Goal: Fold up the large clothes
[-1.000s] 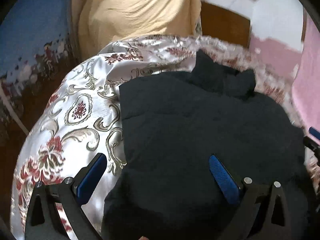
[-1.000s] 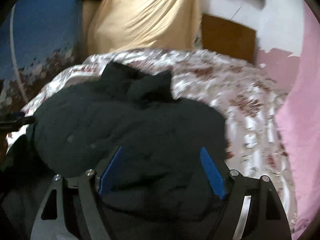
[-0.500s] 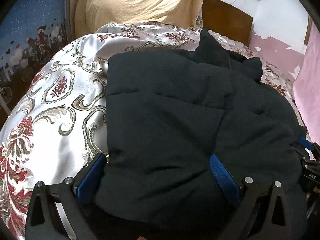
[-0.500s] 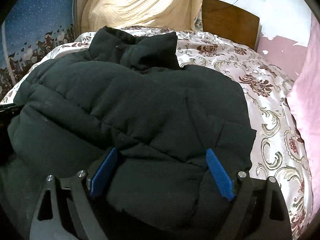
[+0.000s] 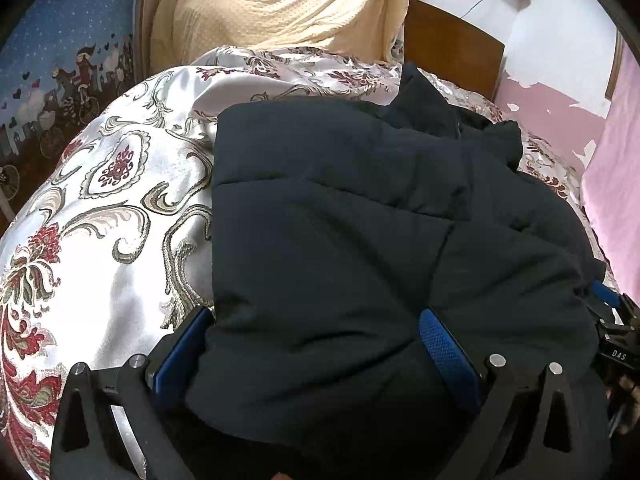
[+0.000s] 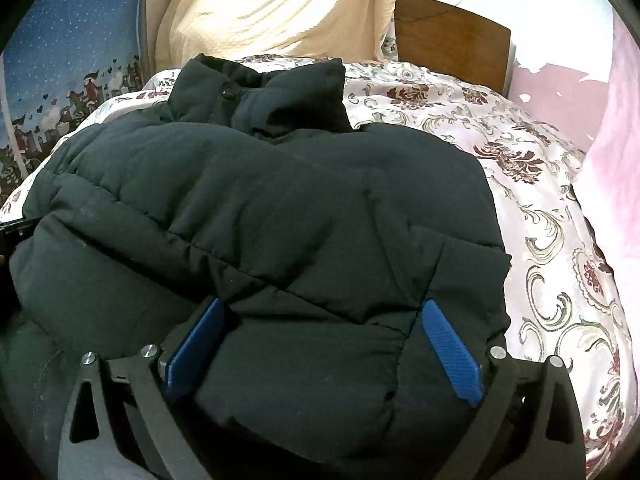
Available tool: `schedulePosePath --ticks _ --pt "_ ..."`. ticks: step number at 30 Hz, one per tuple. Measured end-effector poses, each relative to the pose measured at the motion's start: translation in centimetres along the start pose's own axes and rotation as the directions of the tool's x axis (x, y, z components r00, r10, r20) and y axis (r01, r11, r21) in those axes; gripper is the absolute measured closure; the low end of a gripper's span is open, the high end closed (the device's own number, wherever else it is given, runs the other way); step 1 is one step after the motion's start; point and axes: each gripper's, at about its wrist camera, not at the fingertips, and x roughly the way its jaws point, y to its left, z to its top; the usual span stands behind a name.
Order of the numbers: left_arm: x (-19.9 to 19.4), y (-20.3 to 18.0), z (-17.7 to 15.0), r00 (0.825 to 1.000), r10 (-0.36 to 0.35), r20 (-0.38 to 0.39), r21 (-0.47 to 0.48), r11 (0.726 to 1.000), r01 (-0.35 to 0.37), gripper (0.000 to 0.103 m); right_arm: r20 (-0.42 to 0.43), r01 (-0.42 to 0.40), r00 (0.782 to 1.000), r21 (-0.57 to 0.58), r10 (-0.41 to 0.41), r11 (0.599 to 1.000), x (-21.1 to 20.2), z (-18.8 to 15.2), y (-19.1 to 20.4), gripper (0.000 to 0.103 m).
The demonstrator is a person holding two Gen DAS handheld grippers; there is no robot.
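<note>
A black puffer jacket [image 6: 280, 220] lies folded on a floral bedspread [image 6: 540, 240]. Each hand-held gripper, left [image 5: 320, 354] and right [image 6: 324, 344], stands wide open astride its near edge; the right's jaws have just been opening. The jacket looks light, soft and springy; pinch a quilted seam or hem.

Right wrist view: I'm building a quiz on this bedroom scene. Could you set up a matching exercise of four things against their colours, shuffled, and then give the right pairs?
Things:
1. puffer jacket
2. draped cloth behind the bed
3. headboard
4. gripper pads

Colours:
A. brown wood
B. bright blue
C. black
D. pale yellow

Pairs: 1-C, 2-D, 3-A, 4-B
</note>
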Motion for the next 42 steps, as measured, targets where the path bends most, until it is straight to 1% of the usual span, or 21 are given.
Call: schedulePosePath --ticks 7,12,22,25,27,29,31,33,35,36,38,40,42 --pt "0.0 0.0 0.0 1.0 0.002 0.0 0.003 1.0 -0.002 0.0 -0.005 -0.048 0.999 0.043 0.048 0.998 0.7 -0.4 -0.7 0.001" --pt "0.1 -0.1 -0.1 1.0 0.005 -0.001 0.005 1.0 -0.005 0.0 -0.009 -0.031 0.999 0.036 0.031 0.999 0.9 -0.6 -0.3 0.001" --pt "0.3 -0.1 -0.2 1.0 0.0 -0.001 0.003 1.0 0.0 0.0 -0.012 -0.029 0.999 0.039 0.03 0.999 1.0 -0.7 -0.3 0.001" --pt "0.3 0.1 -0.1 1.0 -0.014 -0.004 -0.009 1.0 0.014 0.0 -0.015 -0.025 1.0 0.037 0.026 0.999 1.0 -0.7 -0.2 0.001" --pt "0.1 0.5 0.1 0.999 -0.036 -0.008 -0.028 0.999 0.036 0.0 -0.016 -0.025 1.0 0.036 0.025 0.999 1.0 -0.6 -0.2 0.001" --pt "-0.2 1.0 0.4 0.998 -0.057 -0.029 -0.055 0.997 0.056 0.0 -0.023 -0.033 0.999 0.042 0.034 0.999 0.9 -0.5 -0.3 0.001" --pt "-0.9 1.4 1.0 0.995 -0.075 -0.068 -0.093 0.993 0.068 0.0 -0.041 -0.041 0.998 0.049 0.043 0.998 0.4 0.0 -0.6 0.002" --pt "-2.0 1.4 1.9 0.992 -0.095 -0.083 -0.1 0.991 0.087 0.0 -0.047 -0.046 0.998 0.055 0.049 0.997 -0.8 0.8 -0.9 0.002" --pt "-3.0 1.0 3.4 0.992 -0.104 -0.068 -0.09 0.991 0.098 0.0 -0.005 -0.073 0.997 0.073 0.074 0.995 -2.8 2.3 -1.5 0.002" --pt "-3.3 0.6 4.2 0.992 -0.112 -0.058 -0.076 0.991 0.108 0.0 0.014 -0.09 0.996 0.084 0.089 0.992 -3.6 3.2 -1.8 0.002" --pt "-3.5 -0.9 6.6 0.99 -0.136 -0.039 -0.016 0.991 0.135 0.0 0.039 -0.127 0.992 0.111 0.124 0.986 -4.4 5.4 -2.6 0.002" --pt "-2.6 -3.1 9.8 0.991 -0.136 -0.009 0.049 0.99 0.136 0.0 0.022 -0.171 0.985 0.161 0.17 0.972 -3.2 8.7 -3.2 0.002" --pt "-0.8 -5.0 12.7 0.992 -0.13 -0.001 0.096 0.987 0.129 0.0 -0.023 -0.192 0.979 0.217 0.202 0.957 -0.6 11.6 -3.4 0.002"
